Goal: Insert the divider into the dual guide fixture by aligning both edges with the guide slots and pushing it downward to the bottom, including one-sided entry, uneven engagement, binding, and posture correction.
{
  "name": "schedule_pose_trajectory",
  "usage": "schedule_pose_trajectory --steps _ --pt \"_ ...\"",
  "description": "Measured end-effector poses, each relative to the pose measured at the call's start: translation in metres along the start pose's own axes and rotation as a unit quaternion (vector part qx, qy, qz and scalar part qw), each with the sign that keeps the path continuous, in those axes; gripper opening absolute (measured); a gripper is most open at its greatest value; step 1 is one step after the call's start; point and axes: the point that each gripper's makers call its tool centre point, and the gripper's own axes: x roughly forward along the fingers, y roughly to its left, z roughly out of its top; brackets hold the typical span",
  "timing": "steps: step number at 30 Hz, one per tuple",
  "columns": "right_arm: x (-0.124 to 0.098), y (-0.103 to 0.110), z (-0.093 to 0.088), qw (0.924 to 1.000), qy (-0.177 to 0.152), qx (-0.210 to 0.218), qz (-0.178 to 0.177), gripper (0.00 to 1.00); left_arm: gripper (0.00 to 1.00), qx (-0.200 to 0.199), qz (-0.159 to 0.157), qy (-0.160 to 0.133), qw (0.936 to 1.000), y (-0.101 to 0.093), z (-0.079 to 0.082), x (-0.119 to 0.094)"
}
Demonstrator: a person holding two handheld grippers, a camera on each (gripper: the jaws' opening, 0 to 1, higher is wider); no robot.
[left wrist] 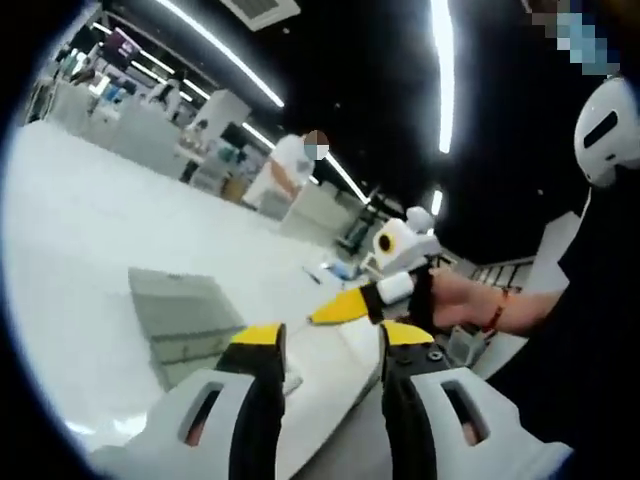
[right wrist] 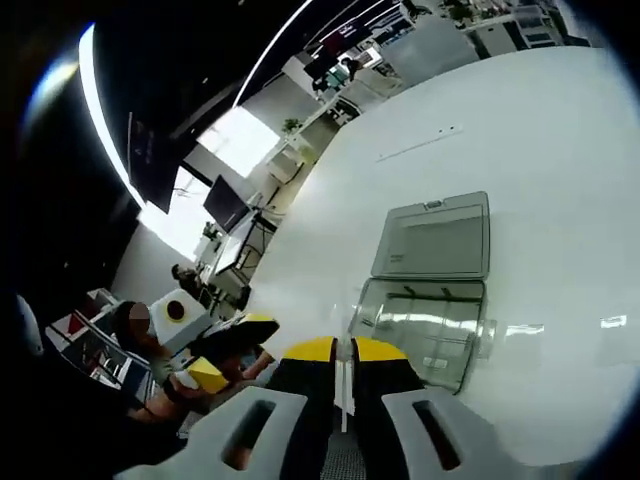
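Clearly the insertion itself has not begun; this looks like the approach, with both tools held above the white table (right wrist: pixel 560 150) and short of the work.

In the right gripper view, the right gripper (right wrist: pixel 340 352) has its yellow-tipped jaws pressed nearly together, and a thin pale edge runs down the narrow gap between them. That may be the divider held edge-on, but I cannot tell for sure. Just beyond the jaw tips lies a clear plastic box (right wrist: pixel 425 335) with its grey hinged lid (right wrist: pixel 432 238) thrown open flat on the table (this box seems to be the guide fixture, though its slots are too small to make out). The left gripper (right wrist: pixel 215 375) shows at lower left of that view, in the person's hand.

In the left gripper view, the left gripper (left wrist: pixel 325 340) has its jaws spread apart with nothing between them. The same grey lid (left wrist: pixel 185 310) lies ahead and to the left, and the right gripper (left wrist: pixel 345 305) reaches in from the right, held by a hand (left wrist: pixel 455 300).

Next, I judge, the right tool must come over the box and square the thin piece with both slots before any downward push; the free left tool could steady the box or correct a tilt.
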Motion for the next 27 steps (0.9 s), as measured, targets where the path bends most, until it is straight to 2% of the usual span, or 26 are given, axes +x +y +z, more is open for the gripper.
schedule_pose_trajectory --steps 7,10,13,16,19,23,27 --pt "0.003 -0.01 0.0 0.9997 0.009 0.014 -0.019 0.0 0.44 0.041 0.021 0.001 0.999 0.007 0.001 -0.005" --pt "0.004 -0.015 0.001 0.9993 0.009 0.019 -0.031 0.0 0.45 0.052 0.023 0.014 0.9983 0.007 -0.002 -0.006" --pt "0.006 -0.019 0.001 0.9989 0.012 0.018 -0.042 0.0 0.47 0.083 0.036 0.024 0.9956 0.01 -0.005 -0.008" --pt "0.009 -0.025 0.0 0.9981 0.016 0.013 -0.059 0.0 0.51 0.089 0.038 0.041 0.9944 0.011 -0.011 -0.008" --pt "0.009 -0.026 0.002 0.9977 0.013 0.016 -0.065 0.0 0.53 0.109 0.038 0.058 0.9916 0.015 -0.015 -0.01" --pt "0.012 -0.031 0.003 0.9964 0.017 0.02 -0.081 0.0 0.55 0.111 0.036 0.063 0.9912 0.021 -0.018 -0.01" --pt "0.014 -0.035 0.002 0.9951 0.025 0.022 -0.093 0.0 0.58 0.131 0.034 0.082 0.9873 0.024 -0.023 -0.012"
